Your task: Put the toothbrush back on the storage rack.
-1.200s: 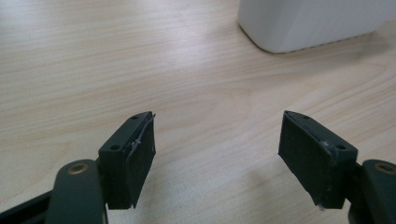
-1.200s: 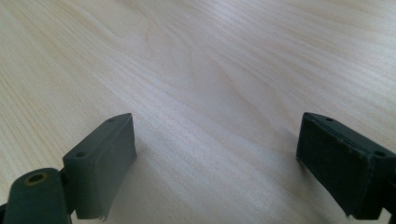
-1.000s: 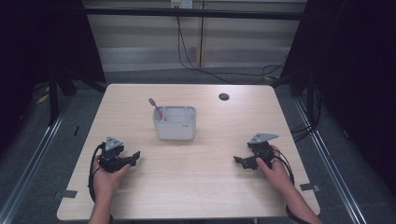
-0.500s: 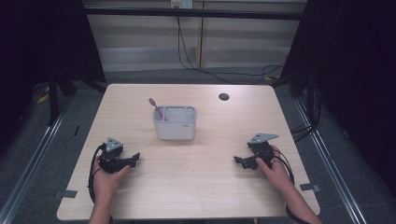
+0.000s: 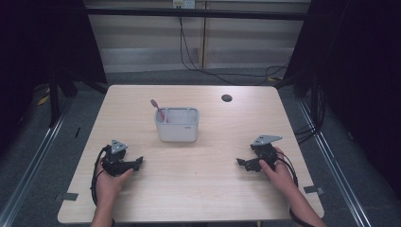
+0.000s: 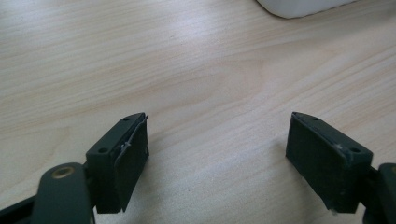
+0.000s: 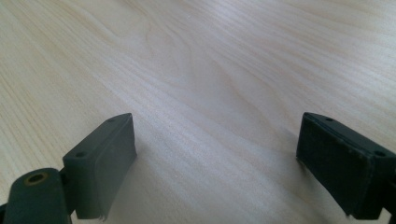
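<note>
The pale wooden table [image 5: 198,189] is seen from above and behind the person's side in the high view, looking forward and down, from far enough that the whole top is taken in; the same wood grain [image 6: 196,70] is met at close range and low angle in the left gripper view, where a corner of the white plastic caddy [image 6: 299,5] is shared with the high view [image 5: 177,125]; bare tabletop [image 7: 210,70] is faced as closely in the right gripper view.

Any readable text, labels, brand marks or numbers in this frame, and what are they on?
No readable text in any view.
White container: a small dark mark on its front wall, too small and blurred to read.
Wall plate at the top edge of the high view: no legible print.
Left tongs and right tongs: plain black jaws, only screw holes, no markings.
Table: bare wood grain, no labels.
</note>
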The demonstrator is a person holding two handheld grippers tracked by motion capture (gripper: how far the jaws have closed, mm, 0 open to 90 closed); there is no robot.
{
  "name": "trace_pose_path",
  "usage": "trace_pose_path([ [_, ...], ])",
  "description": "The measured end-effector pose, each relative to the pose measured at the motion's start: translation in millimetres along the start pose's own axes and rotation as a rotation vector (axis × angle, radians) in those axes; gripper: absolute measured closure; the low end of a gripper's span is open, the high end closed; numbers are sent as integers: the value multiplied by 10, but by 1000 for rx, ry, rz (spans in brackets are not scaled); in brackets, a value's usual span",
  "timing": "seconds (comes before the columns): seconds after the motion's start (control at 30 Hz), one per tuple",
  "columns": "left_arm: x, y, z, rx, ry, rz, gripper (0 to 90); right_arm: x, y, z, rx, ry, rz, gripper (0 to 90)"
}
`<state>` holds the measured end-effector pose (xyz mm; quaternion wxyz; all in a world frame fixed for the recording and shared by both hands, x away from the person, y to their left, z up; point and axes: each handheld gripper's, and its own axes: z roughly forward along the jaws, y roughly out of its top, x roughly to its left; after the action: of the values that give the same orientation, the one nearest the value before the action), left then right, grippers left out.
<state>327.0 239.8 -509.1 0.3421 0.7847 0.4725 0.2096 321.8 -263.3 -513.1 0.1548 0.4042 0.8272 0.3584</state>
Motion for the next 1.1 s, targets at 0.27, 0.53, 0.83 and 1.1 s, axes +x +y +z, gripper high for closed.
trace_pose_path([
  [0.27,12,2,7,9,-2,-17,180,0,0,0,0,0,0,113],
  [0.53,17,5,12,15,-4,-21,154,0,0,0,0,0,0,113],
  [0.83,18,4,15,15,-3,-24,147,0,0,0,0,0,0,113],
  [1.1,18,4,15,15,-3,-24,147,0,0,0,0,0,0,113],
])
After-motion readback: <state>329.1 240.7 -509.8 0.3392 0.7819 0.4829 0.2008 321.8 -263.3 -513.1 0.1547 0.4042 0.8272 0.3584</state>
